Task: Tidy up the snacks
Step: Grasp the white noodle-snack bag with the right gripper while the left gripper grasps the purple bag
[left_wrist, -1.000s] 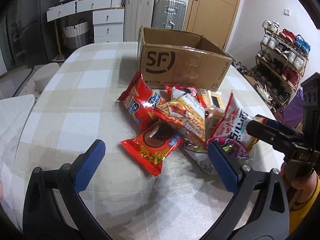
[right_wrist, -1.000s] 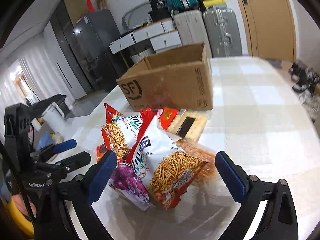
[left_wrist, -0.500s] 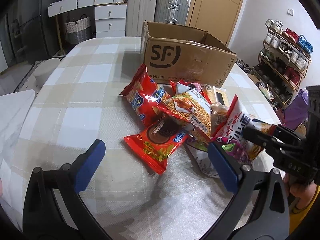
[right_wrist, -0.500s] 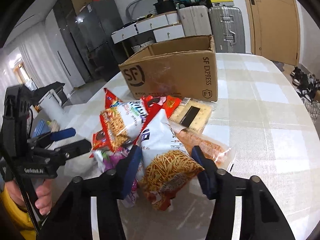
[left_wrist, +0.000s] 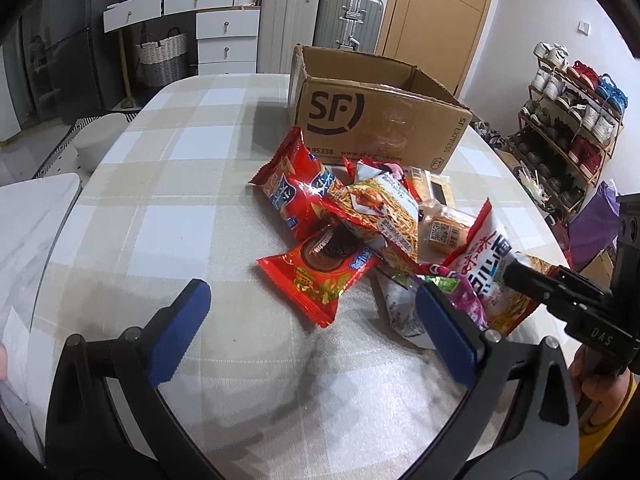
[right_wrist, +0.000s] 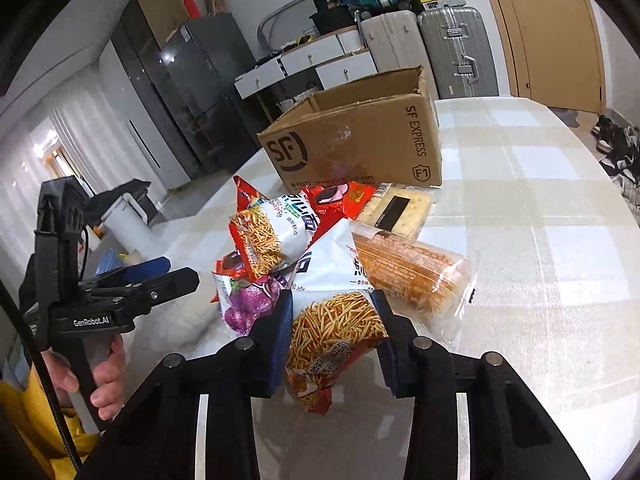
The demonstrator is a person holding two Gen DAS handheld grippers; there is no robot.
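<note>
A heap of snack packs lies on the checked tablecloth (left_wrist: 168,216) in front of an open cardboard box (left_wrist: 380,120). My right gripper (right_wrist: 332,304) is closing on a white and red noodle snack bag (right_wrist: 336,332), and both blue pads press its sides. The left wrist view shows that bag (left_wrist: 492,272) at the heap's right edge with the right gripper (left_wrist: 552,288) on it. My left gripper (left_wrist: 308,300) stands wide open, low over the cloth, just short of a red cookie pack (left_wrist: 320,276). Nothing is between its fingers.
The heap also holds a red chips bag (left_wrist: 296,188), a second noodle bag (right_wrist: 272,236), a purple pack (right_wrist: 248,300), a clear-wrapped bread roll (right_wrist: 412,276) and crackers (right_wrist: 396,208). A shoe rack (left_wrist: 568,128) stands to the right; drawers and suitcases are behind the box (right_wrist: 360,144).
The right gripper's jaws went from wide apart to tight against the noodle bag's sides. The left gripper stays open and the heap has drifted slightly in its view.
</note>
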